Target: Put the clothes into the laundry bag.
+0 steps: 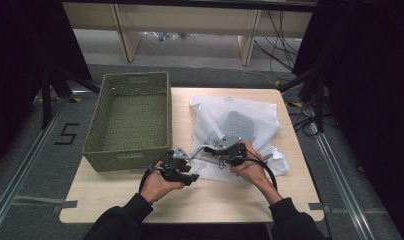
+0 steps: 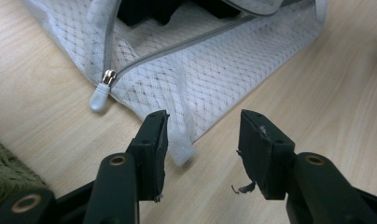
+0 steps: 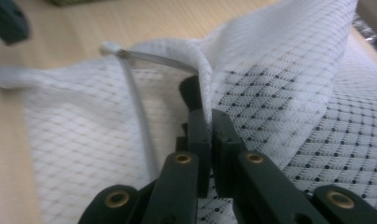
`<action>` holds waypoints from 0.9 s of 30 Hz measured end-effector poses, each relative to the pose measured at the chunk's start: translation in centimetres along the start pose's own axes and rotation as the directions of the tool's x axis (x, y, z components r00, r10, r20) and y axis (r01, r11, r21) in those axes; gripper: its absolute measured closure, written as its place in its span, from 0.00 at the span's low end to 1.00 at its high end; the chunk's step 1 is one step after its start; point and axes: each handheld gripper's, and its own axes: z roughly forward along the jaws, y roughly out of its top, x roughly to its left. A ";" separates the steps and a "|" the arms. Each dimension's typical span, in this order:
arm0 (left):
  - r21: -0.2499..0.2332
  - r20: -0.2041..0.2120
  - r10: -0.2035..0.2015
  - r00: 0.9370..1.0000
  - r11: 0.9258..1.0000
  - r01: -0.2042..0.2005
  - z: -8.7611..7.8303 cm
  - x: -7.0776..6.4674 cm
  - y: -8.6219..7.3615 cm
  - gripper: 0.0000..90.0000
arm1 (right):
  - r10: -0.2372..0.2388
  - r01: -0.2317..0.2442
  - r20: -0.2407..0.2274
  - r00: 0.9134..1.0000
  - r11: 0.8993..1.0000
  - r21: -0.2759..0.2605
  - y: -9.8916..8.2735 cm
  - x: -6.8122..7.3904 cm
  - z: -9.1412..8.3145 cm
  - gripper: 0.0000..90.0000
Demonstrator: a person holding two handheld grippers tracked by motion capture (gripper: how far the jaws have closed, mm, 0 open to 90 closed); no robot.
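Mesh laundry bag (image 3: 280, 107) pinched by right gripper (image 3: 209, 121); woven basket (image 1: 130, 120) beside.

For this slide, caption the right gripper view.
Right gripper pinches the white mesh bag's edge beside its grey zipper.

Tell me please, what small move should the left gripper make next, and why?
Probably close the left gripper on the corner of the white mesh bag lying between its open jaws. The right gripper is already shut on the mesh beside the partly open zipper, so pinning this corner would likely steady the bag; the zipper pull sits just beyond.
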 end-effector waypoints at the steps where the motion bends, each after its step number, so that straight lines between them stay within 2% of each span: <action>1: -0.002 -0.004 -0.011 1.000 1.000 0.011 0.0 0.0 0.0 0.58 | -0.003 0.003 -0.020 1.000 1.000 -0.002 0.0 0.0 -0.2 1.00; 2: 0.003 -0.003 0.006 1.000 1.000 -0.006 -0.1 0.1 0.0 0.58 | -0.004 0.003 -0.047 0.999 1.000 -0.008 0.0 0.1 -0.3 1.00; 5: -0.010 0.003 -0.013 1.000 1.000 0.014 0.0 0.1 0.0 0.58 | -0.022 0.022 -0.095 0.995 1.000 -0.008 0.1 0.7 -0.2 1.00; 7: 0.000 -0.011 -0.004 1.000 1.000 0.004 -0.1 0.2 -0.1 0.58 | -0.019 0.024 -0.139 0.990 0.999 0.033 0.1 1.4 0.3 1.00; 10: 0.001 0.002 -0.009 1.000 1.000 0.009 -0.1 0.2 -0.1 0.58 | -0.041 0.054 -0.156 0.987 0.996 0.077 -0.4 2.0 1.5 1.00; 11: 0.009 -0.013 -0.007 1.000 1.000 0.007 -0.2 0.2 -0.1 0.58 | -0.038 0.051 -0.158 0.987 0.995 0.084 -0.6 2.1 1.7 1.00; 12: 0.008 -0.012 0.003 1.000 1.000 -0.003 -0.2 0.3 -0.1 0.58 | -0.039 0.053 -0.159 0.987 0.995 0.085 -0.6 2.1 1.8 1.00; 15: -0.004 -0.003 -0.012 1.000 1.000 0.012 -0.2 0.2 -0.2 0.57 | -0.036 0.046 -0.161 0.986 0.997 0.060 -0.6 1.9 1.7 0.99; 16: 0.006 -0.005 -0.002 1.000 1.000 0.002 -0.3 0.3 -0.2 0.57 | -0.005 0.016 -0.172 0.985 0.998 0.068 -0.5 1.9 1.5 0.96; 18: 0.006 -0.009 -0.008 1.000 1.000 0.008 -0.3 0.2 -0.3 0.56 | 0.029 -0.020 -0.184 0.982 0.999 0.051 -0.5 1.5 1.2 0.90; 19: 0.008 -0.004 -0.002 1.000 1.000 0.002 -0.3 0.2 -0.3 0.55 | 0.021 -0.016 -0.171 0.985 0.999 0.031 -0.5 1.3 1.0 0.88; 20: 0.008 -0.005 -0.003 1.000 1.000 0.003 -0.4 0.2 -0.3 0.54 | 0.056 -0.054 -0.170 0.984 0.998 0.013 -0.5 1.1 0.3 0.83; 21: 0.006 -0.006 -0.003 1.000 1.000 0.003 -0.4 0.2 -0.4 0.54 | 0.045 -0.050 -0.165 0.985 0.998 -0.023 -0.6 0.8 0.1 0.78; 22: 0.005 -0.012 -0.011 1.000 1.000 0.011 -0.5 0.2 -0.4 0.53 | 0.086 -0.095 -0.181 0.980 0.995 -0.041 -0.6 0.3 -0.8 0.74; 23: 0.008 -0.002 -0.008 1.000 1.000 0.008 -0.7 0.3 -0.4 0.53 | 0.100 -0.111 -0.177 0.979 0.992 -0.057 -0.7 0.0 -1.3 0.72; 24: 0.008 -0.017 -0.017 1.000 1.000 0.017 -0.7 0.3 -0.4 0.52 | 0.120 -0.134 -0.173 0.978 0.988 -0.072 -0.8 -0.5 -2.2 0.69; 25: 0.000 -0.009 -0.009 1.000 1.000 0.009 -0.8 0.3 -0.4 0.51 | 0.140 -0.155 -0.160 0.977 0.984 -0.087 -0.8 -0.8 -2.7 0.67; 27: -0.006 -0.007 -0.028 1.000 1.000 0.028 -1.0 0.3 -0.5 0.49 | 0.195 -0.214 -0.152 0.969 0.969 -0.120 -1.2 -1.8 -4.0 0.63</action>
